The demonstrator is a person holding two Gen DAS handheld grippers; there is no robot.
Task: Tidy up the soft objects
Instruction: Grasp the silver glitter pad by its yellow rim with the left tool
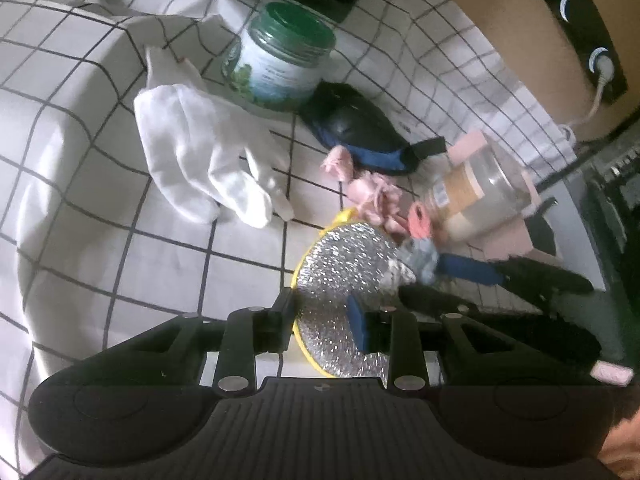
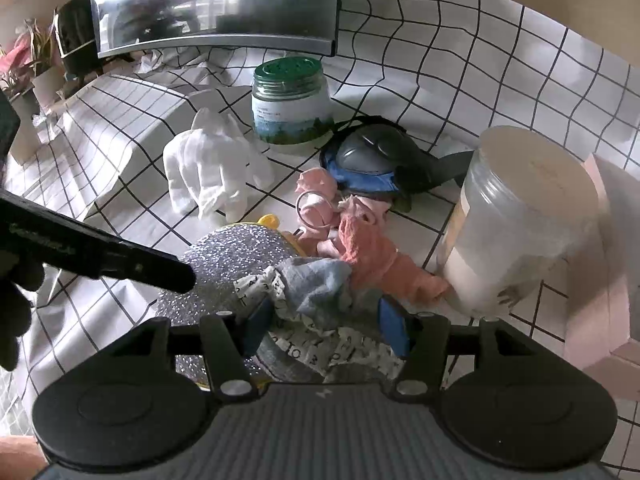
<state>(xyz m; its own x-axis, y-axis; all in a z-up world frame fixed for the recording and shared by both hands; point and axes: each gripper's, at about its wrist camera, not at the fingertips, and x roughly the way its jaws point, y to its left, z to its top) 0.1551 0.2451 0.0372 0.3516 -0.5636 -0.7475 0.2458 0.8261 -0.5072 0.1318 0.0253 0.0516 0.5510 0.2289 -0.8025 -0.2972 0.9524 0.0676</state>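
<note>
Over the glittery silver round pouch (image 1: pixel 340 264), the left gripper (image 1: pixel 326 320) stands open and empty, while the right gripper (image 2: pixel 324 320), parted, straddles the grey-and-lettered cloth (image 2: pixel 316 288), seemingly to lift it.

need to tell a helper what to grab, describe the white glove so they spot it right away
Start at the green-lidded jar at the back of the checked cloth. Just left of it, nearer the camera, lies the white glove: limp, plain white, fingers spread, unlike the pink cloths and the dark mouse.
</note>
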